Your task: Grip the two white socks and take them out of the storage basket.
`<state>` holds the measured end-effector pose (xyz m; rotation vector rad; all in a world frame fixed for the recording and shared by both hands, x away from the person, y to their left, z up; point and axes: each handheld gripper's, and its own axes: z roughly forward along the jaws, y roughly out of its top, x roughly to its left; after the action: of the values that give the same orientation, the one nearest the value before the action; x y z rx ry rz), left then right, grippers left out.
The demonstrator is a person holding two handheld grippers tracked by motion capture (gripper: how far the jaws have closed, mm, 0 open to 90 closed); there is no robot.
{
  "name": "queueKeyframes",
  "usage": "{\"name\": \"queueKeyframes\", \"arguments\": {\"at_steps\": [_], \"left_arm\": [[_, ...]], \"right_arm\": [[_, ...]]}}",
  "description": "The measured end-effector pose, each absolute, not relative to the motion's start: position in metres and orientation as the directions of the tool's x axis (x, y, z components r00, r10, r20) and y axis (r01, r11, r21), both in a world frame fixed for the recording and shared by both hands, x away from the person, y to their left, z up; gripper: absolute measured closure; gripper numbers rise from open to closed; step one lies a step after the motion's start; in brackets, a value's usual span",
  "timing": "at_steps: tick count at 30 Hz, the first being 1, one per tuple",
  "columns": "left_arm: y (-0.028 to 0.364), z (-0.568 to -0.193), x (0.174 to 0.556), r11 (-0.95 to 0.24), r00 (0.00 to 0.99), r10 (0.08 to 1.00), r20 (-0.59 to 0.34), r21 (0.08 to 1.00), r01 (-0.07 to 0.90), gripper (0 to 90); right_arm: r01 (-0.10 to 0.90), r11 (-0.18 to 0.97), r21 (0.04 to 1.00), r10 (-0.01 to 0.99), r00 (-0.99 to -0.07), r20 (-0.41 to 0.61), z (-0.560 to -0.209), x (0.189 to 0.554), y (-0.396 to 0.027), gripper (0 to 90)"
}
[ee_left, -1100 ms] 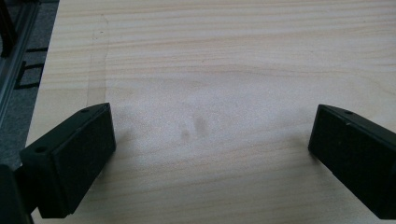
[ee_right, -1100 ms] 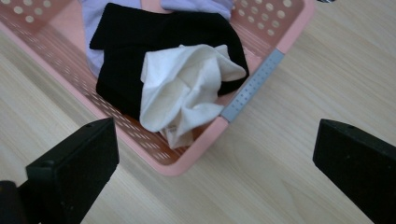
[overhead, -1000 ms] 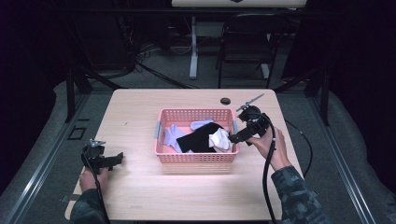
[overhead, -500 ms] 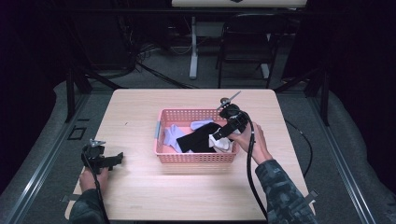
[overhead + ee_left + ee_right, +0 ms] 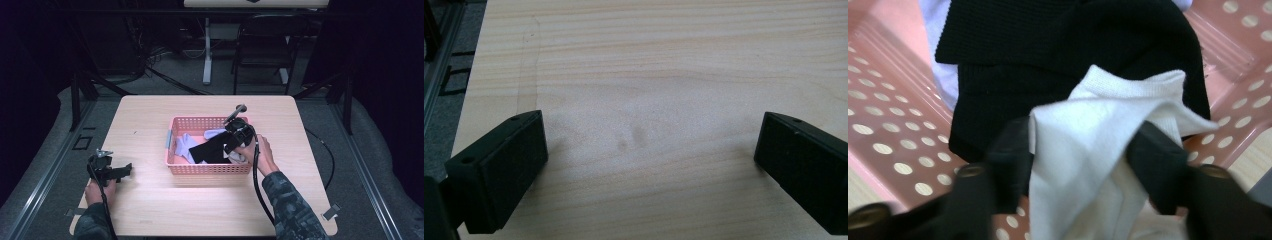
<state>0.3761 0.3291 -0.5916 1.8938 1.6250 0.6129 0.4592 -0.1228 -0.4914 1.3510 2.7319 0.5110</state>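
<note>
The white sock (image 5: 1083,150) is what I'm after, lying in the pink basket (image 5: 172,141) at its right end, partly on top of a black knit piece (image 5: 1068,45), with a pale lavender garment (image 5: 186,145) further left.

Starting on the left: my left gripper (image 5: 111,170) rests low over bare table (image 5: 674,65) near the front left corner, well apart from the basket. Its jaws stand wide with nothing between them. It has no job in this step, so I'd leave it parked there, out of the way.

In the middle, the basket sits square on the table, and I'd want it to stay put when I lift.

On the right, my right gripper (image 5: 1080,165) is down inside the basket with the sock bunched between its two jaws. The jaws have just been closing on it, and both pads look to be against the cloth already, the fabric ridged up between them. To do this well, I'd finish the squeeze until the fold is firmly pinched. I should make sure I've caught only the white cloth, since the black piece lies directly beneath and could snag. Then lift straight up, clear of the basket wall (image 5: 893,145).
</note>
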Motion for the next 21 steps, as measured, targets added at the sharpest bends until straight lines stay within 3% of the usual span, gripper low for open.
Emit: {"name": "queueKeyframes", "arguments": {"at_steps": [3, 7, 21], "left_arm": [[0.329, -0.592, 0.376, -0.104, 0.159, 0.987, -0.020, 0.677, 0.729, 0.5], [0.329, -0.592, 0.376, -0.104, 0.159, 0.987, -0.019, 0.677, 0.729, 0.5], [0.329, -0.592, 0.376, -0.104, 0.159, 0.987, -0.019, 0.677, 0.729, 0.5]], "right_arm": [[0.765, 0.560, 0.320, 0.775, -0.619, 0.125, -0.491, 0.459, -0.126, 70.1], [0.760, 0.530, 0.375, 0.774, -0.615, 0.152, -0.482, 0.455, -0.130, 84.1], [0.704, 0.486, 0.518, 0.757, -0.635, 0.153, -0.422, 0.447, -0.143, 85.4]]}}
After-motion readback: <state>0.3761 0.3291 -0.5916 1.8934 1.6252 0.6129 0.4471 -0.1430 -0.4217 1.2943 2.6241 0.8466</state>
